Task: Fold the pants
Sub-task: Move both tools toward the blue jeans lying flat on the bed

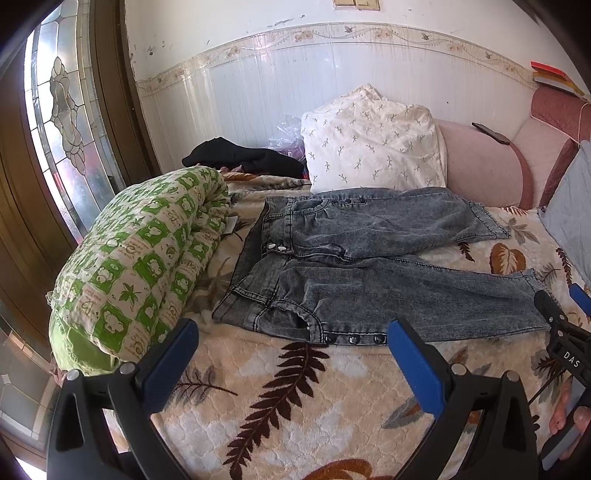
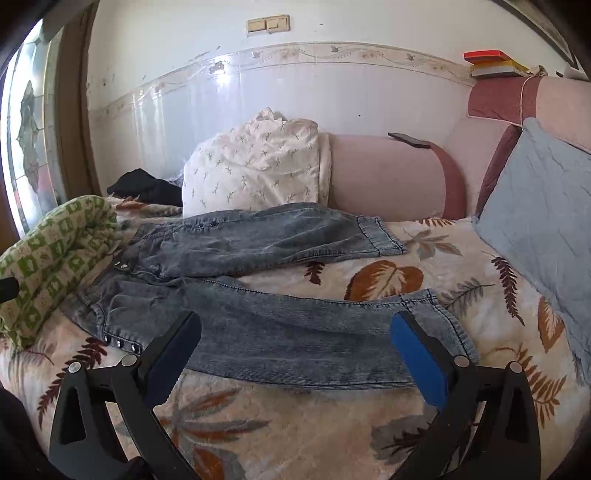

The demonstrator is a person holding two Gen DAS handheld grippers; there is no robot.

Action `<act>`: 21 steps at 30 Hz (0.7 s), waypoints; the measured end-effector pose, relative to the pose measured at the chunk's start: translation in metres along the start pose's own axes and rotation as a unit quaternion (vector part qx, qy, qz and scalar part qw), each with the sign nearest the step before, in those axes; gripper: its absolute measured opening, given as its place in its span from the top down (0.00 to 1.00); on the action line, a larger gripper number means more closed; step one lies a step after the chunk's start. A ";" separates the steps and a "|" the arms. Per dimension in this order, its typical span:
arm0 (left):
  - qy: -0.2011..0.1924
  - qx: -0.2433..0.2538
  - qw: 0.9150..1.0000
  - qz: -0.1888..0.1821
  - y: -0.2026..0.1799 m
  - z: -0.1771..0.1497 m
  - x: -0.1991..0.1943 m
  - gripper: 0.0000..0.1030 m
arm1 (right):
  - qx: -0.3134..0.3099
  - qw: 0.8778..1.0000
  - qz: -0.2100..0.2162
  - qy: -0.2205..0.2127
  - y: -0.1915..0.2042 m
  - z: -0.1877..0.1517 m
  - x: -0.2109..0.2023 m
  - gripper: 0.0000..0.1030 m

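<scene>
Nearest the left wrist camera, the left gripper [image 1: 293, 334] hangs over the leaf-print blanket [image 1: 295, 406], its blue-padded fingers [image 1: 417, 363] spread wide with nothing between them, just short of the jeans [image 1: 369, 258] at the studded pocket edge. The jeans lie flat on the blanket, waistband towards the rolled green-and-white quilt [image 1: 136, 273], the two legs splayed apart towards the right. Only this view shows the right gripper [image 1: 565, 325] from outside, at the near leg's hem, and a hand [image 1: 569, 417] on its handle.

The right wrist view has the right gripper [image 2: 295, 334] with fingers [image 2: 417, 365] also wide apart and empty, over the near leg's lower edge. It alone shows the full grey-blue cushion [image 2: 543, 221], the wall switches [image 2: 268, 24], and more of the phone [image 2: 409, 140] on the pink headboard [image 2: 388, 177] beside the sprigged white pillow [image 2: 255, 166]
</scene>
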State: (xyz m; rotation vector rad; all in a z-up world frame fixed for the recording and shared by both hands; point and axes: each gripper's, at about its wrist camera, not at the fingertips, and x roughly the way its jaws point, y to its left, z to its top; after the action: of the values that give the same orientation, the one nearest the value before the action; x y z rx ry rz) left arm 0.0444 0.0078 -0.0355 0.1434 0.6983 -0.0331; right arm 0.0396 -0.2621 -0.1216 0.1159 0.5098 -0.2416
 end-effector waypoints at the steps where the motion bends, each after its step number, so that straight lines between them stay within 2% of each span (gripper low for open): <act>1: 0.000 -0.001 1.000 0.000 0.000 0.000 0.000 0.00 | -0.001 1.000 0.000 0.000 0.000 0.000 0.000 0.00; 21: 0.002 0.001 1.000 0.001 0.001 -0.005 0.004 0.00 | -0.011 1.000 -0.003 0.001 0.005 -0.001 0.001 0.00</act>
State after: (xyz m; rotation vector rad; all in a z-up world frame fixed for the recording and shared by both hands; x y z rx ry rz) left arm 0.0443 0.0091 -0.0411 0.1453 0.7028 -0.0322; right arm 0.0413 -0.2575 -0.1226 0.0933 0.5157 -0.2411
